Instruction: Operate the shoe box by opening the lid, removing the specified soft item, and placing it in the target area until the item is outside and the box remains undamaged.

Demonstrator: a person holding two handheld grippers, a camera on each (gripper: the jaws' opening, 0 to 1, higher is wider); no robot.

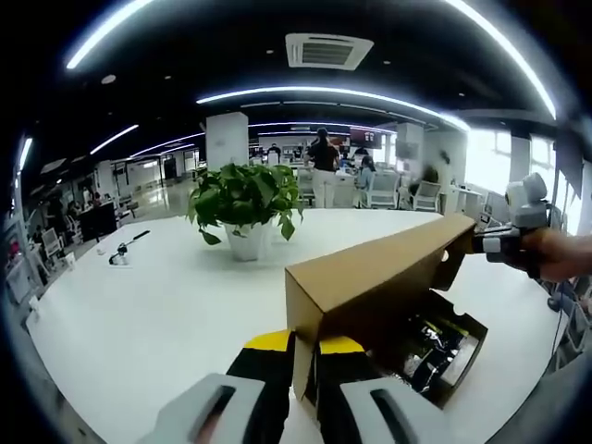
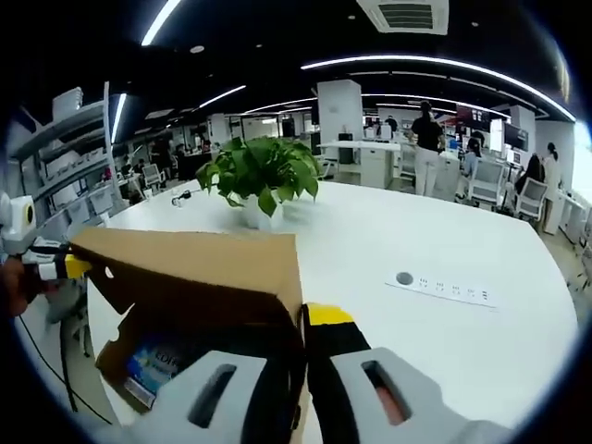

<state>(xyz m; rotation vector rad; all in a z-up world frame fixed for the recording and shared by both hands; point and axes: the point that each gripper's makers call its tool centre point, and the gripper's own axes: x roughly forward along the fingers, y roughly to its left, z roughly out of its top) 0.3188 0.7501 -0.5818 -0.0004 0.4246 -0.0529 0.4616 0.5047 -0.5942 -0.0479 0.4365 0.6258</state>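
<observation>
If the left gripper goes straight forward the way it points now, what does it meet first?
The left gripper already pinches the raised cardboard lid of the shoe box at one end. Straight on, it would push along that lid; the potted plant stands beyond, off to the left.
</observation>
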